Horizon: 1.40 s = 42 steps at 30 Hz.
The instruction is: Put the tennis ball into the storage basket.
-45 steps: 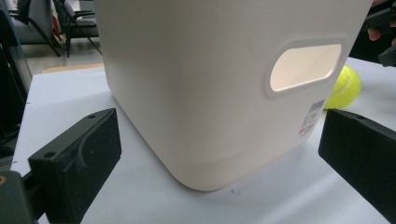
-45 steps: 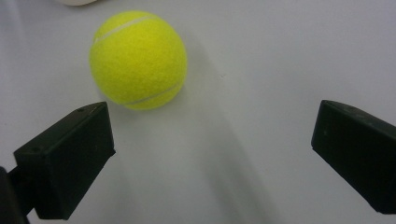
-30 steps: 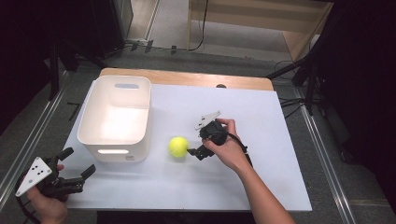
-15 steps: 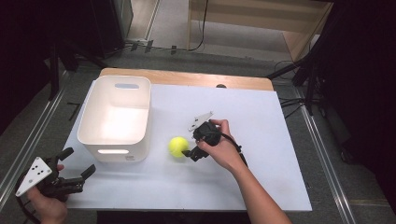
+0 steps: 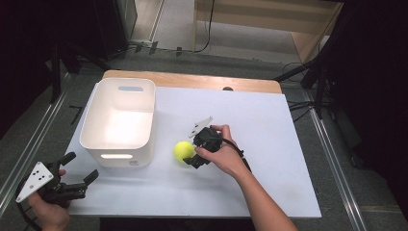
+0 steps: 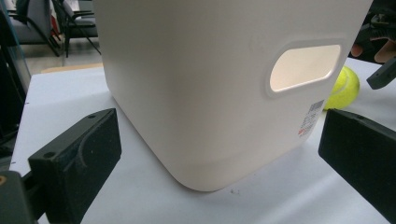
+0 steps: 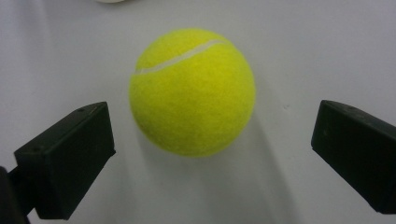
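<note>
From the high view, the tennis ball (image 5: pixel 184 150) lies on the white worktop (image 5: pixel 269 144) near its middle, just beside the near right corner of the white bin (image 5: pixel 119 122), which stands toward the left edge; the right gripper (image 5: pixel 194 155) sits at the ball's right side, jaws spread, not grasping it; the left gripper (image 5: pixel 79 169) hangs at the near left corner, jaws released.

In the left gripper view, its jaws stand wide apart before the bin's wall (image 6: pixel 196 88); the ball (image 6: pixel 344 87) peeks past the bin's right side.

In the right gripper view, the ball (image 7: pixel 192 91) rests between the parted jaws, clear of both.
</note>
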Available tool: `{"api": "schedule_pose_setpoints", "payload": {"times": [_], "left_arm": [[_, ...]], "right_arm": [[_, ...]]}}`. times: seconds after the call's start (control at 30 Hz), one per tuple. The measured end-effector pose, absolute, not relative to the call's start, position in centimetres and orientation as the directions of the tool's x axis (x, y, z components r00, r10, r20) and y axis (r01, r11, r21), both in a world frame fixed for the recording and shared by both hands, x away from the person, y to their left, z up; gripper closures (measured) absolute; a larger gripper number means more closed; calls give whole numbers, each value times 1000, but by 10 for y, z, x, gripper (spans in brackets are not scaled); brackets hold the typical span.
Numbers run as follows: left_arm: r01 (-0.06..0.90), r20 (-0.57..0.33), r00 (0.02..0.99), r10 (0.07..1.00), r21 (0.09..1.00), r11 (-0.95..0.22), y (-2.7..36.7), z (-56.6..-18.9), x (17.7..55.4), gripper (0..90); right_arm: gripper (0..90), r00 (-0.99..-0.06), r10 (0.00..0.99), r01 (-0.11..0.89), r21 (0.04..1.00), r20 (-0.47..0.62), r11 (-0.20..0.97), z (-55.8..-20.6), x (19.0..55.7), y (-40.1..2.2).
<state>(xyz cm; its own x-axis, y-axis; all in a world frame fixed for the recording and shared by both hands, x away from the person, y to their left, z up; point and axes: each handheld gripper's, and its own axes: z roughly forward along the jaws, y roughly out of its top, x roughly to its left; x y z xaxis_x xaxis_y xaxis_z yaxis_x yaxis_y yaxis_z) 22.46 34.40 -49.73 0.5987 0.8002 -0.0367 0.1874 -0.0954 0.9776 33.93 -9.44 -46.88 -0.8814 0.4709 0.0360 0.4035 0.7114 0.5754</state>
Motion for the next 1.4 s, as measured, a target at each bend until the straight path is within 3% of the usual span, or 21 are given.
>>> {"api": "schedule_pose_setpoints", "payload": {"times": [0.33, 0.4, 0.93, 1.0, 1.4], "left_arm": [[189, -41, 598, 801, 978, -91, 344, -497, 225, 0], [190, -39, 597, 801, 977, -94, 344, -497, 225, 0], [195, -41, 597, 801, 976, -95, 345, -497, 225, 0], [195, -42, 596, 802, 976, -94, 345, -497, 225, 0], [194, -42, 598, 801, 976, -94, 345, -497, 225, 0]], "right_arm": [[0, -891, 451, 404, 556, 59, 726, -475, 340, -81], [35, -890, 453, 402, 557, 52, 727, -476, 340, -79], [58, -894, 446, 399, 532, 45, 747, -481, 341, -69], [115, -885, 464, 407, 535, 31, 740, -481, 341, -68], [131, -883, 468, 408, 514, 13, 755, -486, 344, -63]]}}
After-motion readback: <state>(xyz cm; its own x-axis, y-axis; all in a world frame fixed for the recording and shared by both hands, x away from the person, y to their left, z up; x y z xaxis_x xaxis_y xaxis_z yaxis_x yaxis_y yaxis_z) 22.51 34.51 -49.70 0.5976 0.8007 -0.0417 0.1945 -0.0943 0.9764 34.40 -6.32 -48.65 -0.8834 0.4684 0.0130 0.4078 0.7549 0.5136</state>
